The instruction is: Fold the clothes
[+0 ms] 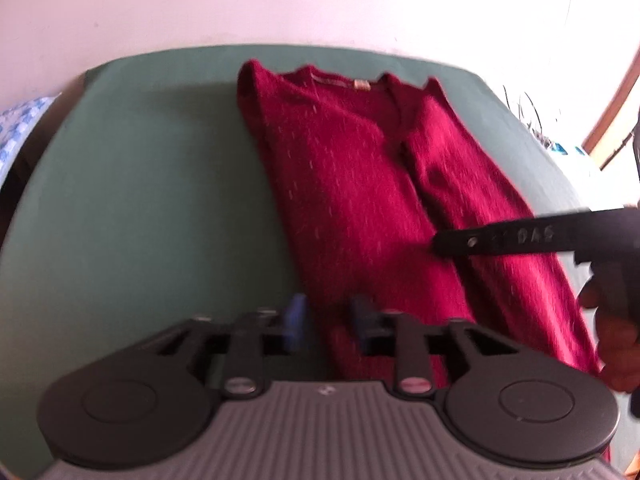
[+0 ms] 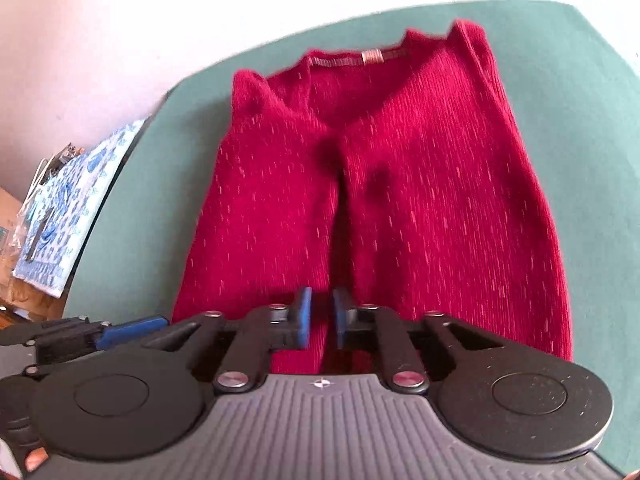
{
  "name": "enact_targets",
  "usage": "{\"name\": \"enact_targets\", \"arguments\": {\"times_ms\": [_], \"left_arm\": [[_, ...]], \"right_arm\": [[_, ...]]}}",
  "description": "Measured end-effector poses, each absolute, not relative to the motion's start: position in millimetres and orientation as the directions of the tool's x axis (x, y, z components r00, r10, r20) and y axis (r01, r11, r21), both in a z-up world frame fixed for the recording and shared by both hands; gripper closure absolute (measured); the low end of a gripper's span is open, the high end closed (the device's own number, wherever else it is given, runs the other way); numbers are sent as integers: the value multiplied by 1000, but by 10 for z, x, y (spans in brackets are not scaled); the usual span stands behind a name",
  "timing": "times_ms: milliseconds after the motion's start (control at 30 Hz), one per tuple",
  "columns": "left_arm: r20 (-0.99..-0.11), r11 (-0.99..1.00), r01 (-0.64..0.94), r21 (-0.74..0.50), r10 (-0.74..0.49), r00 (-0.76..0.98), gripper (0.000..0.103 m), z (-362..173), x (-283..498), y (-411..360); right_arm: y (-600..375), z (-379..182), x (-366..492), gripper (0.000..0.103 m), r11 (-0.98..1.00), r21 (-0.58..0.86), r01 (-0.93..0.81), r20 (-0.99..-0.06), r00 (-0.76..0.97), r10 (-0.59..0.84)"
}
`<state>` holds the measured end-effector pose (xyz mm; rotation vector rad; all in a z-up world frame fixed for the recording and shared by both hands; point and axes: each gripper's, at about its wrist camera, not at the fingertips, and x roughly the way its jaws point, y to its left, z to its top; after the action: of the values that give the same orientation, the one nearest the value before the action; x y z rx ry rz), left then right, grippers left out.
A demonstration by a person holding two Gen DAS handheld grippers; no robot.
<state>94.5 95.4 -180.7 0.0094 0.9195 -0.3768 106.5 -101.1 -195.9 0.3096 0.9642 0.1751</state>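
Note:
A dark red knitted sweater (image 1: 360, 184) lies flat on the green table (image 1: 152, 200), collar and label at the far end and both sides folded inward. My left gripper (image 1: 329, 324) is open at the sweater's near left edge, with the hem edge showing between its blue pads. My right gripper (image 2: 322, 316) hovers over the near hem of the sweater (image 2: 400, 200) at the centre seam, jaws a narrow gap apart with nothing pinched. From the left wrist view, the right gripper (image 1: 438, 242) shows side-on over the sweater's right half. The left gripper's blue fingertips (image 2: 132, 330) reach in at the sweater's near left corner.
A pale wall (image 1: 320, 0) stands behind the table. A blue-and-white patterned cloth (image 2: 64, 208) with small clutter lies off the table's left side. A hand (image 1: 616, 344) holds the right gripper. Bare green tabletop (image 2: 592, 160) flanks the sweater on both sides.

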Motion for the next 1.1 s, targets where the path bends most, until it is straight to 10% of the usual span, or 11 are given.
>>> {"name": "enact_targets", "arguments": {"times_ms": [167, 367, 533, 667, 1100], "left_arm": [[-784, 945, 293, -144, -289, 549, 59, -1839, 1266, 853], [-790, 945, 292, -143, -287, 542, 83, -1879, 1427, 788], [-786, 944, 313, -106, -272, 555, 81, -1885, 1387, 760], [-780, 953, 289, -93, -250, 574, 53, -1846, 1490, 772], [-787, 960, 272, -64, -216, 578, 68, -1878, 1798, 717]], "right_arm": [[-961, -2027, 1297, 75, 940, 342, 9, -782, 557, 280], [-1028, -2051, 1400, 99, 943, 332, -1, -784, 555, 276], [-1101, -2014, 1391, 94, 939, 345, 5, -783, 553, 285], [-1082, -1995, 1509, 76, 937, 349, 18, -773, 571, 277], [-1217, -2057, 1740, 98, 921, 381, 81, -765, 587, 265]]}}
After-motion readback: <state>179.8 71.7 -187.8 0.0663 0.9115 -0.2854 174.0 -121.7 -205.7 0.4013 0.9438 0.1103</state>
